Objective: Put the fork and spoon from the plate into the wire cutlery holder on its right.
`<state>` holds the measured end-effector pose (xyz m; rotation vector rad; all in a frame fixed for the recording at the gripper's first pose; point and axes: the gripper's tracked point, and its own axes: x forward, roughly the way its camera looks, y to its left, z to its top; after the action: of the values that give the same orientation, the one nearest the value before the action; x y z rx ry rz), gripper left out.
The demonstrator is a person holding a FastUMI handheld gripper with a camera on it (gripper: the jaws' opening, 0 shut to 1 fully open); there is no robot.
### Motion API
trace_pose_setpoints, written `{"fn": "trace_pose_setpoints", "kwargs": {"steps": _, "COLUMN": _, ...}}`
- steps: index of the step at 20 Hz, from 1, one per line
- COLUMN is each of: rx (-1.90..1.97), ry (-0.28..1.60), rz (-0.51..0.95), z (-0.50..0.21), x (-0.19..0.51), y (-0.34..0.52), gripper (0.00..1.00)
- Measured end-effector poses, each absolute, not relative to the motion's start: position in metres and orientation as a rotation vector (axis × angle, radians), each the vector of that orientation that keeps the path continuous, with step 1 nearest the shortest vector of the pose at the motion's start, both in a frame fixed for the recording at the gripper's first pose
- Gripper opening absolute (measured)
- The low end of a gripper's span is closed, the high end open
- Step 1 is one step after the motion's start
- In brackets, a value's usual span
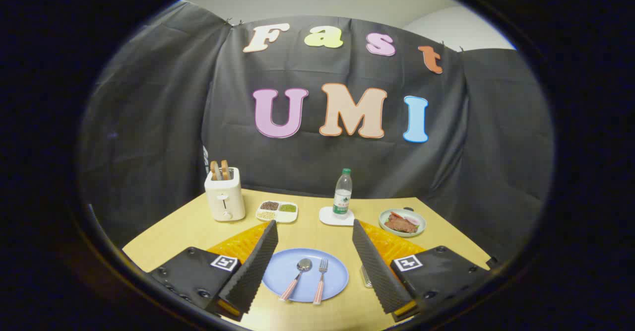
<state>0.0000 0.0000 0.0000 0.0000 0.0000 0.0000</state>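
Leftmost on the table (183,231) stands a toaster (225,194) with two slices of bread (219,170) sticking up out of its slots. Just beside it, to the right, lies a small divided tray (277,211) holding dark, green and pale grains in separate compartments.

Nearer, an orange mat (238,244) peeks out behind the left finger. The gripper (313,234) hangs above the table with its fingers spread wide, pinching nothing; its fingertips (272,228) stand well apart, one on each side of the plate.

Between the fingers lies the plate (305,274), round and blue, flat on the table. On it rest the spoon (296,279) and the fork (320,280), side by side and close together, spoon on the left, fork on the right. Both have their heads pointing away and their pinkish patterned handles reaching toward the plate's near rim. Neither is touched by the fingers.

Beyond the plate, near the wall, a bottle (342,193) with a green cap stands upright on a white coaster (336,217).

Right of the plate, a small part of the holder (365,276) shows as a bit of metal wire just beside the right finger, mostly hidden behind it. Farther back on the right sits a pale green dish (402,222) with reddish-brown food on it.
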Motion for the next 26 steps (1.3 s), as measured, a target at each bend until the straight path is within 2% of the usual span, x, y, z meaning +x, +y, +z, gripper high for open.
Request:
{"fn": "trace_pose_setpoints", "kwargs": {"steps": 14, "rx": 0.001, "ry": 0.041, "rz": -0.032, "z": -0.018, "x": 0.013, "y": -0.016, "gripper": 0.98}}
{"fn": "trace_pose_setpoints", "kwargs": {"steps": 26, "rx": -0.058, "ry": 0.227, "rz": -0.103, "z": -0.132, "x": 0.044, "y": -0.027, "gripper": 0.97}}
